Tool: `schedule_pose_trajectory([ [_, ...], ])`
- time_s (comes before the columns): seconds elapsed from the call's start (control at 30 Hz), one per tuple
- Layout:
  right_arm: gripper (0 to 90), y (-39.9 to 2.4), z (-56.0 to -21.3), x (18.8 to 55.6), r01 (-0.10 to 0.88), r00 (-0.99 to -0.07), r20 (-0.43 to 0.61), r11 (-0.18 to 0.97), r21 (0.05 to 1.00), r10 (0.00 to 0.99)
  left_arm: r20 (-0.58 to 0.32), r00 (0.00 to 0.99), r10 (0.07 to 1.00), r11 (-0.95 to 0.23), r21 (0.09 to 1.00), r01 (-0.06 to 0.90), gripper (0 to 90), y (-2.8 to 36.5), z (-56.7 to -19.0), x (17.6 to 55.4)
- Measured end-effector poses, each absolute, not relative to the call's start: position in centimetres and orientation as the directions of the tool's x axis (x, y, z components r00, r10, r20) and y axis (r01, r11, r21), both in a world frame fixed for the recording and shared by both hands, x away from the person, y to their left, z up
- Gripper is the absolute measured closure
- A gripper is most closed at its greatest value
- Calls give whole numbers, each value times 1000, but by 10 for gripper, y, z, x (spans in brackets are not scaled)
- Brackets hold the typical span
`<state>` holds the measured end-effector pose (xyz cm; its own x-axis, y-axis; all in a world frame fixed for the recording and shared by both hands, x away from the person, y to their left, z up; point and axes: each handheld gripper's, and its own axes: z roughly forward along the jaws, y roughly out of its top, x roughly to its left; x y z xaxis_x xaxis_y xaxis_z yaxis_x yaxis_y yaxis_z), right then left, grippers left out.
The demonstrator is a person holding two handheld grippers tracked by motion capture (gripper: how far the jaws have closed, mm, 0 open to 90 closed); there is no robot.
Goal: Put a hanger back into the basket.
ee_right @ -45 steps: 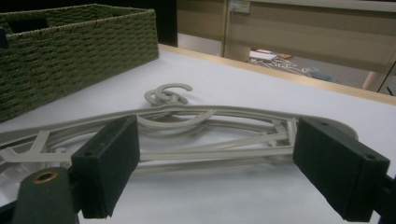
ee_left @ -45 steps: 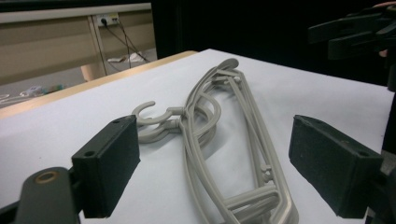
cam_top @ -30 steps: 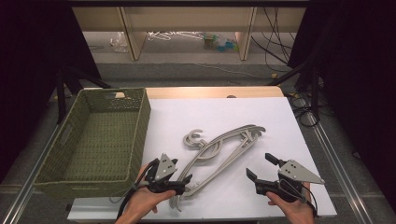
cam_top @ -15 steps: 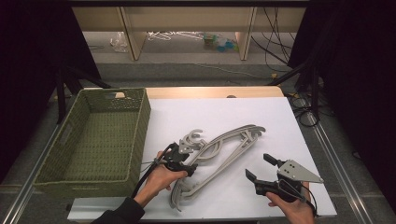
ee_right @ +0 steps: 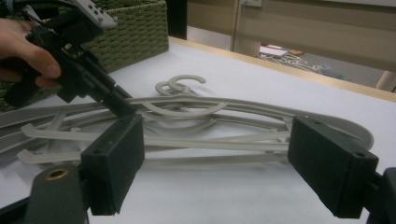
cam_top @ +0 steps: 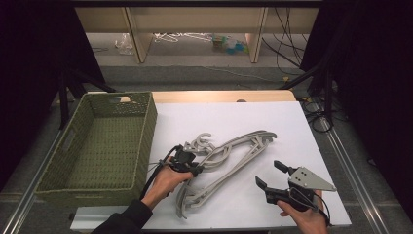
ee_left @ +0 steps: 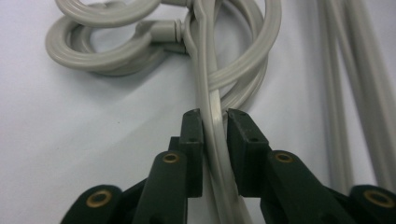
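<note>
Several grey plastic hangers [cam_top: 242, 144] lie tangled in a pile on the white table [cam_top: 234, 117], hooks [cam_top: 202, 141] pointing toward the far left. My left gripper [cam_top: 197, 169] is at the near-left side of the pile, just below the hooks. In the left gripper view its jaws pinch one hanger's thin bar [ee_left: 212, 100], with the left gripper [ee_left: 215, 128] shut on it and the looped hooks [ee_left: 102, 56] beyond. My right gripper [cam_top: 268, 172] hovers near the table's front right, wide open and empty. The right gripper view looks over the hangers [ee_right: 210, 112] toward the left gripper [ee_right: 93, 84].
A green woven basket [cam_top: 146, 126] stands at the table's left, right beside the left hand; it also appears as the basket [ee_right: 135, 28] behind that hand. Shelving and cables lie on the floor beyond the far edge. Bare white table surrounds the pile.
My left gripper has moved away from the front edge, up to the hangers just below their hooks, and has closed on one bar. The right gripper has hardly moved.
</note>
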<state>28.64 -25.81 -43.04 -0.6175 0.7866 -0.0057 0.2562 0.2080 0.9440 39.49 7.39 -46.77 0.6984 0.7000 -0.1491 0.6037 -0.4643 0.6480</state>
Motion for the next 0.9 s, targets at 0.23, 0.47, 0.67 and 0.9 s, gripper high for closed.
schedule_pose_trajectory([
  [0.23,202,-258,-430,286,261,-624,-10,220,940,782,-167,685,709,-436,660,612,786,75,-468,395],
  [0.47,218,-257,-430,286,257,-630,-14,225,940,776,-161,676,719,-391,710,585,800,80,-455,390],
  [0.67,216,-258,-431,287,255,-626,-16,223,941,780,-173,671,721,-329,767,551,809,81,-445,383],
  [0.9,205,-261,-426,314,222,-628,-108,310,924,771,-105,696,710,-338,816,469,811,78,-432,372],
])
